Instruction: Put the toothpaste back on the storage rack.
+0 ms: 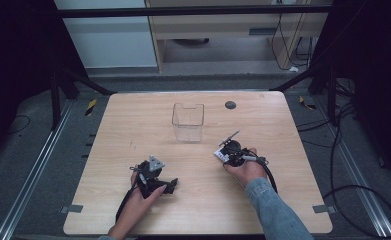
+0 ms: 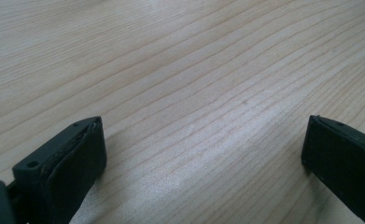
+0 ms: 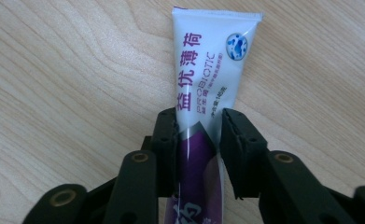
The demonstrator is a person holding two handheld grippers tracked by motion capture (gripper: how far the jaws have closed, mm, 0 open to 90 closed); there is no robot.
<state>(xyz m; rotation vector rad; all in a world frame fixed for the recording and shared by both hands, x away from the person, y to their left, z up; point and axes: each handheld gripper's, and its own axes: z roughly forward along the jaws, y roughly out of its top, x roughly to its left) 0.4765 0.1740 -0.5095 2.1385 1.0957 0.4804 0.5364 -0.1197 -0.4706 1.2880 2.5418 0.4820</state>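
On the bench (image 1: 133,125):
Tube (image 3: 208,93): white and purple, reads "益优薄荷", "PROBIOTIC"
Right gripper (image 3: 199,135): clamped on the tube's middle
Left gripper (image 2: 203,154): jaws apart, holding nothing

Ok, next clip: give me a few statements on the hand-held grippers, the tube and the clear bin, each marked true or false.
1. The right hand-held gripper is shut on a tube. True.
2. The left hand-held gripper holds a tube as well. False: its jaws stand wide apart over bare table.
3. The clear bin stands upright, beyond both hand-held grippers. True.
4. The tube lies inside the bin. False: it is in the right hand-held gripper's jaws, apart from the bin.
5. The tube is white and purple. True.
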